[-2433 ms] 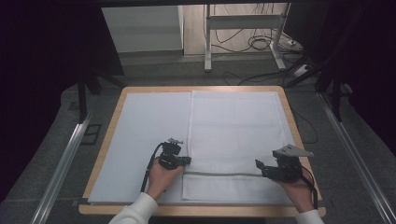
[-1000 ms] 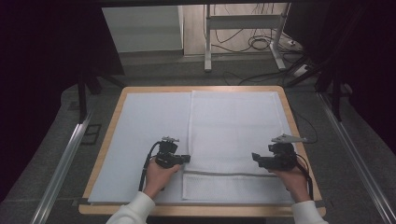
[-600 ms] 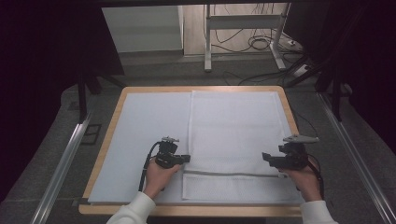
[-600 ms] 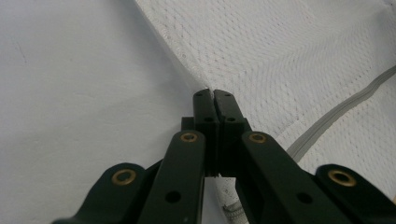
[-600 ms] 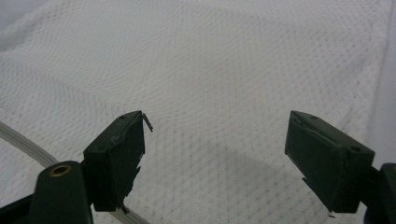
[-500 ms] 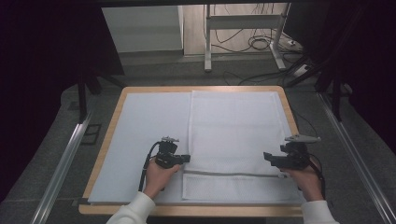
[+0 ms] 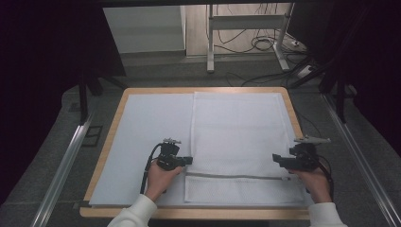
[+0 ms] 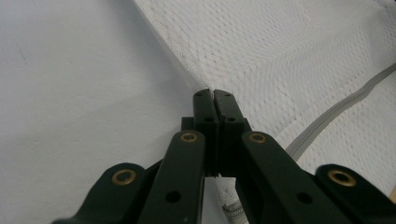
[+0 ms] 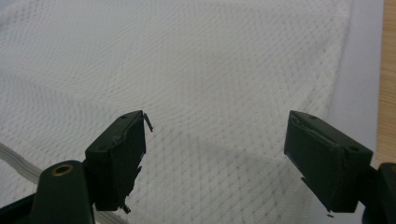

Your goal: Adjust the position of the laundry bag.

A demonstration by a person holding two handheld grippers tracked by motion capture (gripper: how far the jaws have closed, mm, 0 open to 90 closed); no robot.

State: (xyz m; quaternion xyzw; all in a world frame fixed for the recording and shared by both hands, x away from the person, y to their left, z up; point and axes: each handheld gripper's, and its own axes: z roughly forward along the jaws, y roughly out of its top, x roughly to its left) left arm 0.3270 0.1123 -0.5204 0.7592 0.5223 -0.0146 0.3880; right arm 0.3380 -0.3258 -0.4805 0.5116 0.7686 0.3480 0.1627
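Observation:
A white mesh cloth (image 7: pixel 239 132) lies flat on the right half of the table, with a grey stripe (image 7: pixel 236 176) across its near end. My left gripper (image 7: pixel 189 160) is at the cloth's left edge, just above the stripe. In the left gripper view its jaws (image 8: pixel 213 93) are shut on that edge, and the cloth (image 8: pixel 280 56) puckers up toward the tips. My right gripper (image 7: pixel 275 158) hovers by the cloth's right edge. In the right gripper view it (image 9: pixel 217 140) stands open over the mesh (image 9: pixel 210 60), with nothing between its jaws.
A pale mat (image 7: pixel 142 123) covers the table inside a wooden rim (image 7: pixel 203 213). The bare mat stretches left of the cloth. A metal rail (image 7: pixel 66 161) runs along the left. Cables and a stand's legs (image 7: pixel 246 33) lie on the floor beyond the far edge.
The right hand and its gripper have shifted a little to the right, toward the cloth's right edge. The left gripper has stayed in place at the left edge.

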